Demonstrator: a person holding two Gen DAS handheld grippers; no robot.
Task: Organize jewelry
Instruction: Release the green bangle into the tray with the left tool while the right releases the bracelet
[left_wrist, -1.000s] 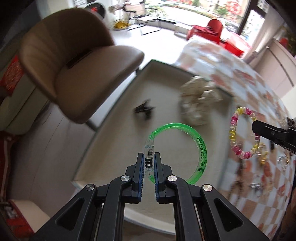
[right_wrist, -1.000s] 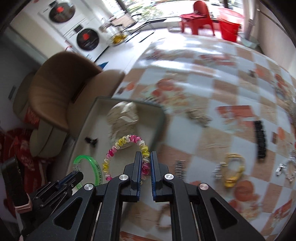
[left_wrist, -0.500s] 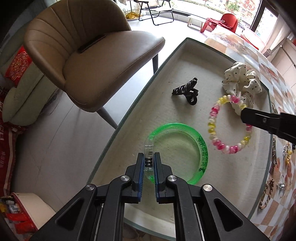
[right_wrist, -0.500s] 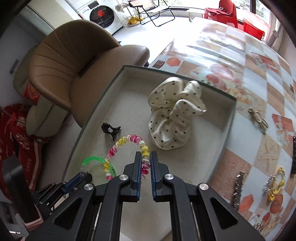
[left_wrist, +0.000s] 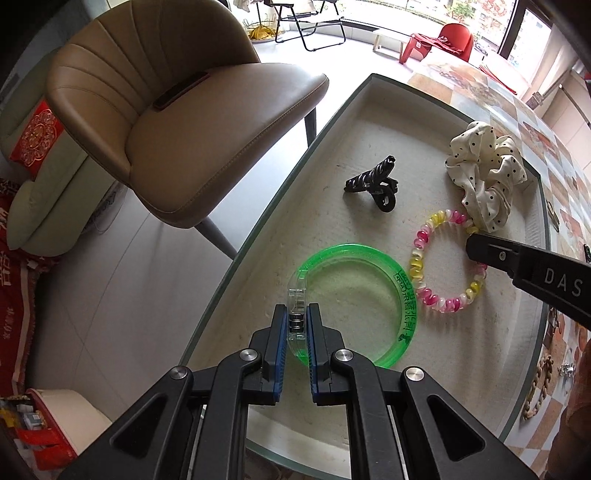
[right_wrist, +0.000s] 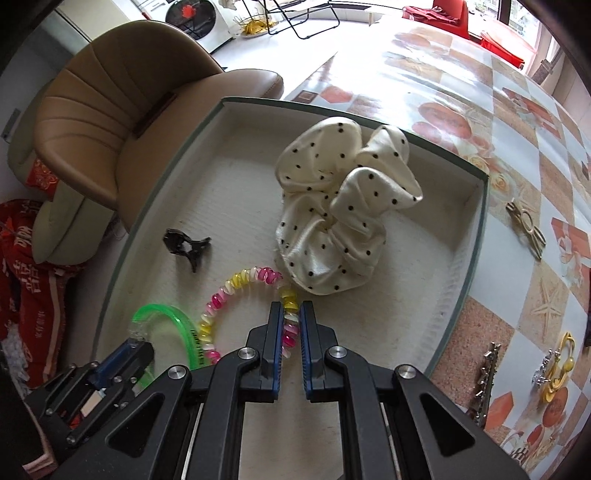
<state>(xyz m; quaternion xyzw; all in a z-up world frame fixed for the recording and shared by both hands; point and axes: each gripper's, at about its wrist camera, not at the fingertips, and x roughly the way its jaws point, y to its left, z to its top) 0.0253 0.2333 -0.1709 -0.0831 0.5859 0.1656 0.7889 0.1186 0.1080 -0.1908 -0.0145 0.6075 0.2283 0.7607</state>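
My left gripper (left_wrist: 296, 316) is shut on the clear clasp of a green translucent bangle (left_wrist: 391, 271), held low over the near left of a shallow cream tray (left_wrist: 369, 122). My right gripper (right_wrist: 291, 314) is shut on a pink, yellow and white beaded bracelet (right_wrist: 236, 284), held low in the tray just right of the bangle (right_wrist: 184, 325). The bracelet also shows in the left wrist view (left_wrist: 421, 258), with the right gripper's finger (left_wrist: 517, 258) over it. Whether either piece touches the tray floor I cannot tell.
In the tray lie a black claw clip (left_wrist: 376, 181) and a white polka-dot scrunchie (right_wrist: 340, 218). Hair clips and yellow pieces (right_wrist: 557, 362) lie on the checkered tablecloth (right_wrist: 517, 147) to the right. A tan chair (left_wrist: 177, 122) stands past the tray's left edge.
Both grippers have swung from over the tablecloth to above the tray and come down lower, carrying the bangle and the bracelet. The bracelet now sits close beside the bangle and scrunchie.
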